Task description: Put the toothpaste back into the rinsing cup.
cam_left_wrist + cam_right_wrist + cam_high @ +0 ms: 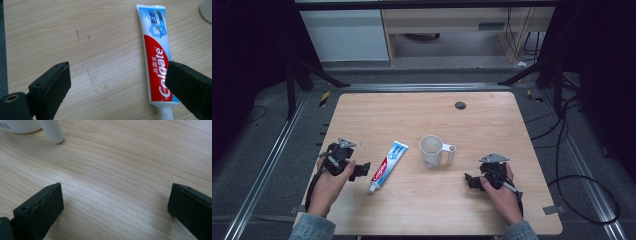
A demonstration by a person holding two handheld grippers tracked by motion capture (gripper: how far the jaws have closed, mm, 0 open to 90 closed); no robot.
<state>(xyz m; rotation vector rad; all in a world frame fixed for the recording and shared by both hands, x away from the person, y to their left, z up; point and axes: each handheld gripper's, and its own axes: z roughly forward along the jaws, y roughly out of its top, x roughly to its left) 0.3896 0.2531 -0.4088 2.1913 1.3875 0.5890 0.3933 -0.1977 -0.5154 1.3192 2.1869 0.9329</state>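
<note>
A red, white and blue toothpaste tube [388,165] lies flat on the wooden table [422,117], cap toward the front edge. My left gripper [361,171] rests just left of it, open, with nothing between the jaws. In the left gripper view the toothpaste tube [156,55] runs up beside the right jaw, and that jaw overlaps the tube's lower edge. A white mug [432,150] with its handle pointing right stands at mid table. My right gripper [470,181] sits open on the table, right of and nearer than the mug. The mug's handle [53,131] shows at the top left of the right gripper view.
A small dark grommet [460,105] sits near the table's far edge. Black cables [562,150] trail over the floor to the right. Metal frame rails [267,160] run along both sides of the table.
</note>
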